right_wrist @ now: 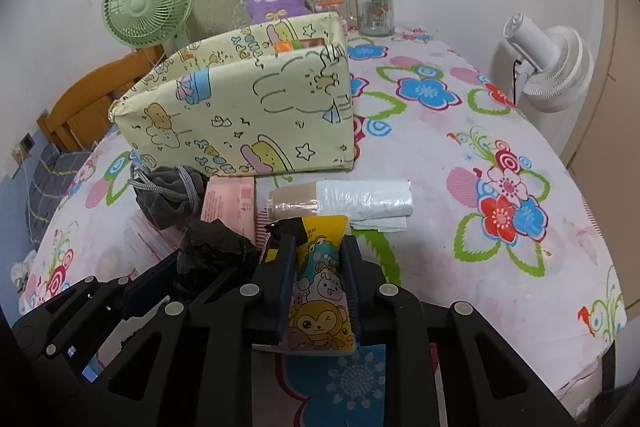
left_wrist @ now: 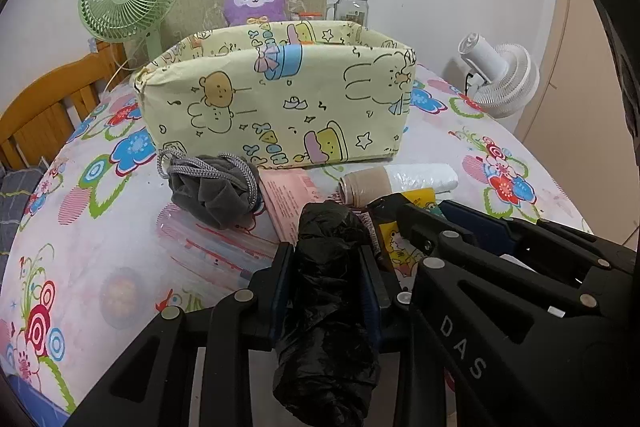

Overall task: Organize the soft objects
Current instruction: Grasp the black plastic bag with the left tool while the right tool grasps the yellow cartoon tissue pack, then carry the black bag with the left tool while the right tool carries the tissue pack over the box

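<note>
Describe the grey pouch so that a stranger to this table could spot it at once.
Start at the yellow cartoon-print box standing on the flowered tablecloth. At the foot of the box's front left corner lies the grey pouch, crumpled, just left of a pink packet. It is the only item with a braided grey drawstring; the black bag roll nearby is shiny plastic.

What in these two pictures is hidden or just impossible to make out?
- Fabric box contents: left wrist view, its front wall hides the inside; right wrist view shows only an orange and green scrap.
- Purple plush toy: both views, lower body behind the box.
- Black plastic bag: lower end cut off by the left wrist view's edge.
- Pink packet print: too small to read.
- Cartoon packet sides: covered by the right gripper pads.
</note>
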The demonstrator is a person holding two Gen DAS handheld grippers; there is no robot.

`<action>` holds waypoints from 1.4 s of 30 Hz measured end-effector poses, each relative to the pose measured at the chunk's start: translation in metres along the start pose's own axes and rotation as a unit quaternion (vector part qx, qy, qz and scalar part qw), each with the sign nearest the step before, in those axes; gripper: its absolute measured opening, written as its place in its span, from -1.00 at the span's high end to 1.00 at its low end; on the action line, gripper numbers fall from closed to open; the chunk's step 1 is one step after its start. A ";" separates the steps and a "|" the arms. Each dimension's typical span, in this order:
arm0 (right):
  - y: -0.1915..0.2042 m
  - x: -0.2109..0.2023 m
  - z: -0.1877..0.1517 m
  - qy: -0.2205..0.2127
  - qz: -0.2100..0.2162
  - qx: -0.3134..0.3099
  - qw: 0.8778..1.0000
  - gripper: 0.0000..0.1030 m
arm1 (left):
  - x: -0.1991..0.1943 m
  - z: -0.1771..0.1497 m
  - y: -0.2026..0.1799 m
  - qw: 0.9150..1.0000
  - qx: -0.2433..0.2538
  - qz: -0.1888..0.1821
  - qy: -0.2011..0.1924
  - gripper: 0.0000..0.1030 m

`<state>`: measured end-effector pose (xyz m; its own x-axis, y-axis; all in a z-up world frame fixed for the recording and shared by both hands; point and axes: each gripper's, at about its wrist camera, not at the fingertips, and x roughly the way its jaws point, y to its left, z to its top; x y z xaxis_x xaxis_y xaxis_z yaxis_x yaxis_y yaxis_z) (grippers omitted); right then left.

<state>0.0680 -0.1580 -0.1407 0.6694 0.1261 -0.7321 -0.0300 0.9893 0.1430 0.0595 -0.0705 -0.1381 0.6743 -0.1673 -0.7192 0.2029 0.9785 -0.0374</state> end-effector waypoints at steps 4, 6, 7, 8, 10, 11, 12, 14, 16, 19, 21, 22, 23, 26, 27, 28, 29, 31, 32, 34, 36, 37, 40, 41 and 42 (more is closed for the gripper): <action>0.002 -0.005 0.003 -0.008 -0.004 -0.005 1.000 0.51 | -0.005 0.002 0.001 1.000 -0.002 0.000 -0.006 0.40; 0.003 -0.008 0.005 -0.012 -0.005 -0.006 1.000 0.52 | -0.007 0.004 0.001 1.000 -0.003 0.000 -0.008 0.40; 0.003 -0.010 0.006 -0.015 -0.006 -0.007 1.000 0.52 | -0.009 0.005 0.002 1.000 -0.003 0.000 -0.011 0.41; 0.004 -0.011 0.007 -0.016 -0.006 -0.007 1.000 0.52 | -0.010 0.006 0.002 1.000 -0.003 0.000 -0.012 0.42; 0.006 -0.016 0.009 -0.021 -0.006 -0.010 1.000 0.52 | -0.014 0.007 0.003 1.000 -0.004 0.000 -0.015 0.43; 0.006 -0.017 0.010 -0.023 -0.006 -0.011 1.000 0.52 | -0.015 0.008 0.003 1.000 -0.004 0.000 -0.017 0.43; 0.007 -0.019 0.012 -0.025 -0.006 -0.012 1.000 0.52 | -0.017 0.009 0.003 1.000 -0.003 0.001 -0.019 0.43; 0.008 -0.024 0.015 -0.029 -0.006 -0.013 0.999 0.52 | -0.021 0.011 0.004 1.000 -0.004 0.002 -0.025 0.43; 0.010 -0.029 0.018 -0.035 -0.006 -0.015 0.999 0.52 | -0.025 0.015 0.004 1.000 -0.004 0.002 -0.030 0.43; 0.013 -0.035 0.023 -0.042 -0.006 -0.017 0.999 0.52 | -0.031 0.019 0.005 0.999 -0.004 0.003 -0.037 0.43; 0.014 -0.038 0.025 -0.045 -0.007 -0.018 0.999 0.52 | -0.034 0.021 0.006 0.999 -0.003 0.004 -0.041 0.43; 0.014 -0.039 0.027 -0.046 -0.006 -0.019 0.999 0.52 | -0.036 0.023 0.006 0.999 -0.003 0.004 -0.042 0.43; 0.015 -0.040 0.027 -0.046 -0.006 -0.019 0.999 0.52 | -0.037 0.024 0.006 0.999 -0.003 0.004 -0.043 0.43; 0.017 -0.045 0.032 -0.052 -0.006 -0.020 0.998 0.52 | -0.041 0.028 0.008 0.999 -0.004 0.004 -0.048 0.43; 0.018 -0.047 0.033 -0.054 -0.007 -0.021 0.998 0.52 | -0.043 0.029 0.008 0.999 -0.004 0.005 -0.050 0.43; 0.019 -0.049 0.035 -0.056 -0.006 -0.022 0.998 0.52 | -0.045 0.030 0.009 0.999 -0.004 0.005 -0.052 0.43; 0.020 -0.050 0.036 -0.057 -0.006 -0.022 0.998 0.52 | -0.047 0.032 0.009 0.999 -0.004 0.005 -0.054 0.43; 0.022 -0.054 0.039 -0.060 -0.006 -0.022 0.998 0.52 | -0.050 0.035 0.011 0.998 -0.005 0.006 -0.057 0.43; 0.023 -0.055 0.041 -0.062 -0.006 -0.023 0.998 0.52 | -0.051 0.036 0.011 0.998 -0.005 0.006 -0.059 0.43; 0.024 -0.057 0.043 -0.064 -0.006 -0.024 0.998 0.52 | -0.054 0.039 0.012 0.998 -0.006 0.007 -0.061 0.43; 0.026 -0.060 0.047 -0.067 -0.005 -0.025 0.997 0.52 | -0.056 0.043 0.013 0.998 -0.006 0.008 -0.064 0.43; 0.027 -0.061 0.049 -0.069 -0.005 -0.026 0.997 0.52 | -0.058 0.044 0.014 0.998 -0.006 0.009 -0.066 0.43; 0.030 -0.065 0.055 -0.074 -0.005 -0.028 0.997 0.52 | -0.062 0.049 0.015 0.997 -0.006 0.010 -0.072 0.43; 0.031 -0.066 0.057 -0.075 -0.005 -0.029 0.997 0.52 | -0.064 0.050 0.015 0.997 -0.005 0.009 -0.073 0.43; 0.032 -0.067 0.059 -0.076 -0.005 -0.029 0.997 0.52 | -0.064 0.052 0.015 0.997 -0.005 0.009 -0.074 0.43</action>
<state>0.0659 -0.1395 -0.0481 0.7750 0.1084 -0.6226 -0.0631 0.9935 0.0944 0.0560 -0.0510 -0.0562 0.7755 -0.1642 -0.6096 0.1831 0.9826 -0.0317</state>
